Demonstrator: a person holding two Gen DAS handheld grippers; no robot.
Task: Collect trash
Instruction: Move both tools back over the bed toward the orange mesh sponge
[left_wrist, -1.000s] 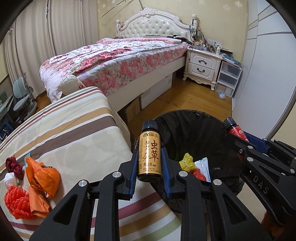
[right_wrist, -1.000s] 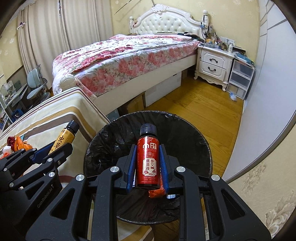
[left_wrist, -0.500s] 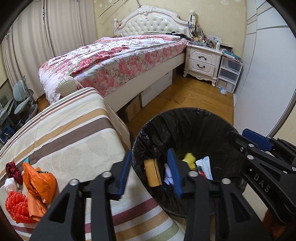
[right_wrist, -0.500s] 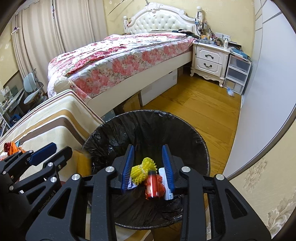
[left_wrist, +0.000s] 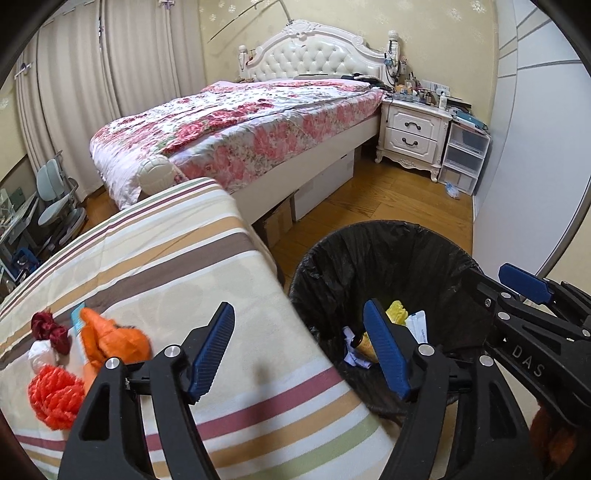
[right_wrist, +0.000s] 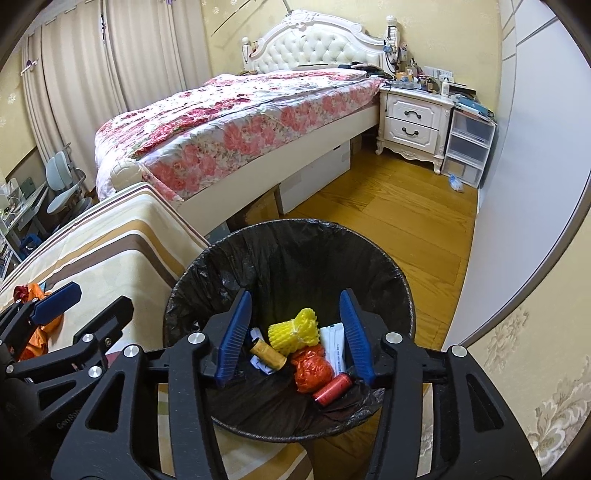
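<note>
A bin with a black liner (right_wrist: 288, 251) stands on the floor beside a striped-cloth table (left_wrist: 147, 258). In it lie a gold bottle (right_wrist: 267, 352), a red bottle (right_wrist: 332, 387), yellow foam netting (right_wrist: 293, 328), an orange wrapper (right_wrist: 310, 367) and a white packet (right_wrist: 334, 347). My right gripper (right_wrist: 295, 332) is open and empty above the bin. My left gripper (left_wrist: 304, 349) is open and empty over the bin's left rim (left_wrist: 306, 266) and the table edge. On the table at the left lie orange plastic (left_wrist: 110, 339), red netting (left_wrist: 53, 395) and a dark red scrap (left_wrist: 48, 326).
A bed with a floral quilt (left_wrist: 240, 125) stands behind the table. A white nightstand (left_wrist: 413, 129) and clear drawers (left_wrist: 465, 151) stand at the far right by a grey wardrobe wall (left_wrist: 535, 166). Wooden floor (right_wrist: 399, 221) lies around the bin. Cardboard boxes (left_wrist: 280, 221) sit under the bed.
Both grippers opened wide. The gold bottle and the red bottle dropped out of them and now lie in the bin. The left gripper shifted leftward toward the table.
</note>
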